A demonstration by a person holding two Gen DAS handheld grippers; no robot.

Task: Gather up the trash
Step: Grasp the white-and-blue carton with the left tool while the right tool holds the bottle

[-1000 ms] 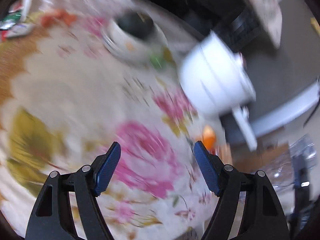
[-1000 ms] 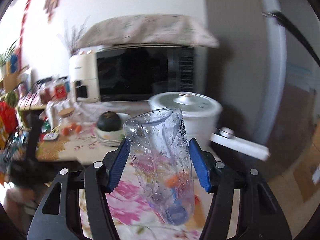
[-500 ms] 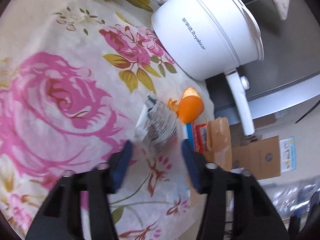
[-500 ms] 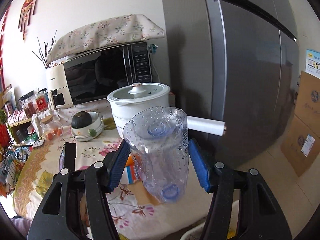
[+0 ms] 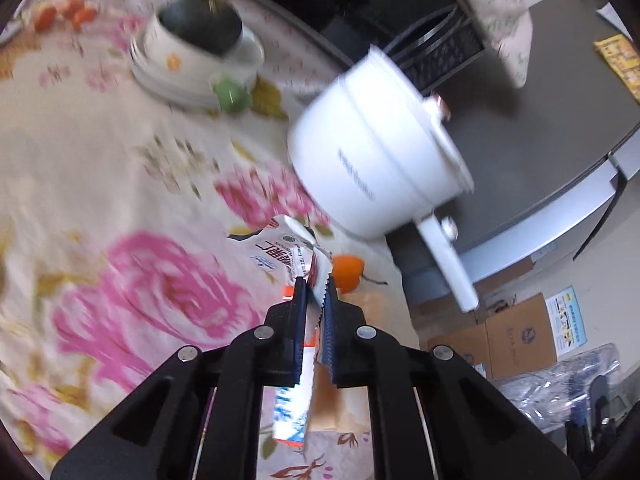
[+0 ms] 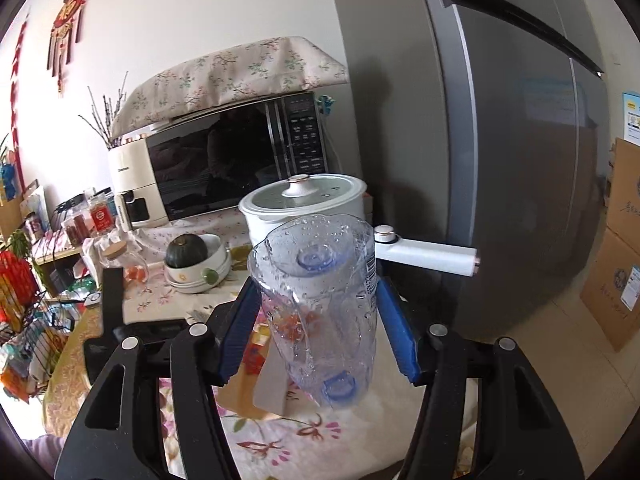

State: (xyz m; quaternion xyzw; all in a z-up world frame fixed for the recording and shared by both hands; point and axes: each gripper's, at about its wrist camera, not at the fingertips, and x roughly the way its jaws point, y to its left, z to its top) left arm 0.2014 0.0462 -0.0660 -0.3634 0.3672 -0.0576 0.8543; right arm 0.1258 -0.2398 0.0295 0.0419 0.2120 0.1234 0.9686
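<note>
My left gripper hovers over the flowered tablecloth. Its jaws are closing and pinch the torn edge of a white printed snack wrapper, which sticks out ahead of the pads. An orange peel lies just beyond it near the table edge. A blue and white carton and brown paper lie under the fingers. My right gripper is shut on a crumpled clear plastic bottle, held bottom up above the table corner.
A white electric pot with a long handle stands right of the wrapper. A bowl holding a dark squash sits behind. A microwave and grey fridge stand at the back. Cardboard boxes are on the floor.
My left gripper went from wide open to closed on the wrapper, and its view tipped up off the table. The right gripper kept hold of the bottle and drifted sideways.
</note>
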